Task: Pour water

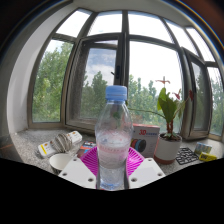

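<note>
A clear plastic water bottle (113,135) with a pale blue cap stands upright between my fingers. My gripper (113,168) is shut on the bottle, both magenta pads (92,160) pressing its lower body from either side. The bottle appears lifted above the windowsill, its base level with the fingers. A white bowl-like cup (62,160) sits just left of the left finger, partly hidden by it.
A bay window fills the background with trees outside. On the sill lie a white box with a label (60,144) at left, a potted plant (167,130) in a white pot at right, a small carton (146,135), and a dark remote-like thing (186,155).
</note>
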Action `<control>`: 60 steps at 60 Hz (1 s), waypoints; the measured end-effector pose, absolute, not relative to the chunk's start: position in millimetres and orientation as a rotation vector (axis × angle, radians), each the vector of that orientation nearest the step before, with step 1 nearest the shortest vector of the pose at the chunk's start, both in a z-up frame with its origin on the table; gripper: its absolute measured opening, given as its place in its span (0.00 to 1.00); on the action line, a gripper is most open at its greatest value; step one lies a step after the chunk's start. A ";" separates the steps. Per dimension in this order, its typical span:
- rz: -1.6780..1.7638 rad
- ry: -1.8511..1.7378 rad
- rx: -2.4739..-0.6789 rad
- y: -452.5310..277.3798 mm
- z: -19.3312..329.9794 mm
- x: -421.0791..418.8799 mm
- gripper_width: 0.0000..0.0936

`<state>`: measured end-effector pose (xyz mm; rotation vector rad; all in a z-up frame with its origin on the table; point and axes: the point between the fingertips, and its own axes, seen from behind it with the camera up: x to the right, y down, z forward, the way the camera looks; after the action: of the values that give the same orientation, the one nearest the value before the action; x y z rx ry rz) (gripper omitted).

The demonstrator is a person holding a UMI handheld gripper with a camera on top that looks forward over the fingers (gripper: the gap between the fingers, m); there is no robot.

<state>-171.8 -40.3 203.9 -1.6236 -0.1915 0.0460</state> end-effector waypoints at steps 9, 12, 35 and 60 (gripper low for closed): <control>0.088 -0.183 -1.735 -27.5 120.2 -174.7 0.34; 0.097 -0.188 -1.765 -25.2 101.6 -172.0 0.34; 0.108 -0.128 -1.877 -36.4 63.2 -166.9 0.89; -0.093 -0.049 -1.975 -217.4 119.8 -163.9 0.92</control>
<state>-163.9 -217.4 119.8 -1.9751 -0.0494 -0.0927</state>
